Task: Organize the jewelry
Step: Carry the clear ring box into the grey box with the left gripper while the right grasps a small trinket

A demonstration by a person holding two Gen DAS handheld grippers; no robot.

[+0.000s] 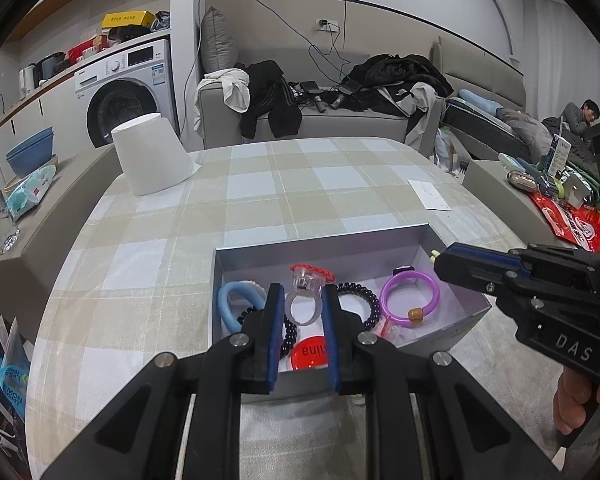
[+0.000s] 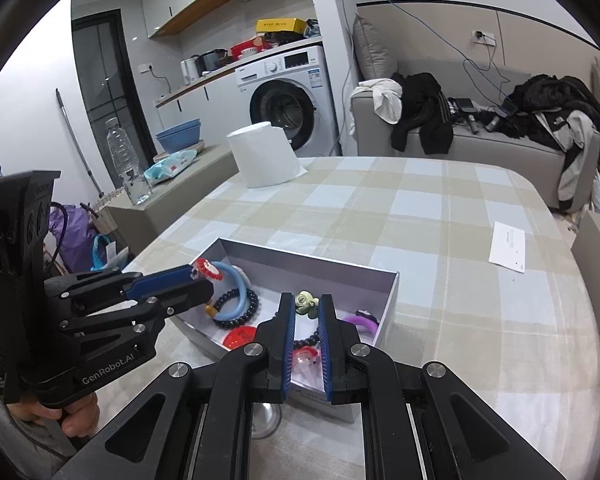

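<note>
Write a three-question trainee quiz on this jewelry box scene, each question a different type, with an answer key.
1. True or false: the left gripper holds the clear plastic ring with a red top above the silver box.
2. Multiple choice: the purple bangle lies A) on the checked tablecloth, B) inside the box, C) on the white paper slip.
3. Fill in: between the fingers of the right gripper sits a small pale ____ charm.

Key: 1 true; 2 B; 3 green.
</note>
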